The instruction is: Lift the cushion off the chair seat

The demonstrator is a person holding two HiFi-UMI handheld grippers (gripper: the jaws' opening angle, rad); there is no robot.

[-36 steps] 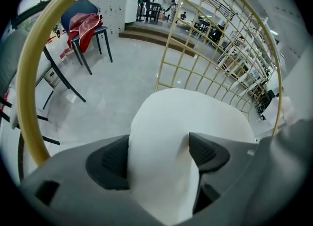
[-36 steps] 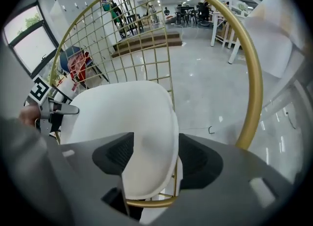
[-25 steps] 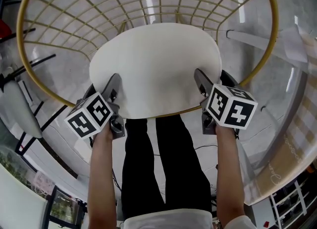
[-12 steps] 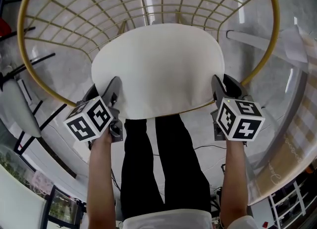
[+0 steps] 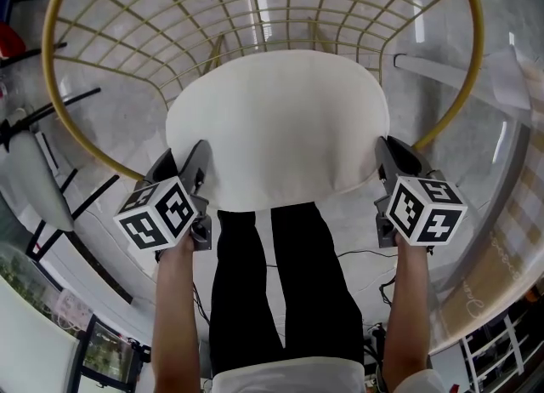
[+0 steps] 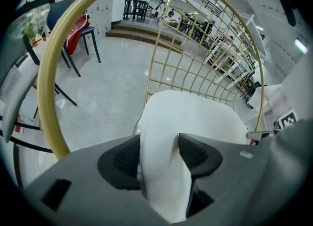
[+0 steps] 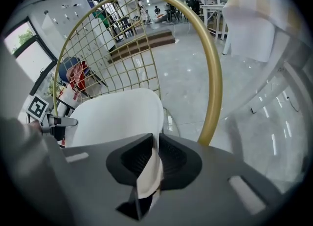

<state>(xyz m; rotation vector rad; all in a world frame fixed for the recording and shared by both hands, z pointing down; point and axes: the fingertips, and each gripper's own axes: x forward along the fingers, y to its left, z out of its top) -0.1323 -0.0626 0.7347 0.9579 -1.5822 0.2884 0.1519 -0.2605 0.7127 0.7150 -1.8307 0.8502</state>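
A round white cushion [image 5: 276, 128] lies on the seat of a gold wire chair [image 5: 255, 8]. My left gripper [image 5: 197, 151] is at the cushion's near left edge. Its jaws have just been closing, and in the left gripper view the thick white edge [image 6: 161, 171] sits pressed between both pads. My right gripper [image 5: 389, 149] is at the near right edge. Its jaws have also just been closing, and in the right gripper view they pinch the cushion's edge [image 7: 149, 171] thin. The rest of the cushion [image 7: 117, 115] spreads beyond them.
The chair's gold rim [image 5: 76, 140] rings the cushion, and its wire back rises at the far side. The person's black trouser legs [image 5: 272, 289] stand just below the seat. Black chair legs [image 5: 51, 119] are at the left, a white table [image 5: 459, 76] at the right, and a red chair [image 6: 78, 27] further off.
My right gripper slid from over the cushion out to its right edge and closed on it. The left gripper's jaws narrowed on the left edge. The cushion has shifted slightly.
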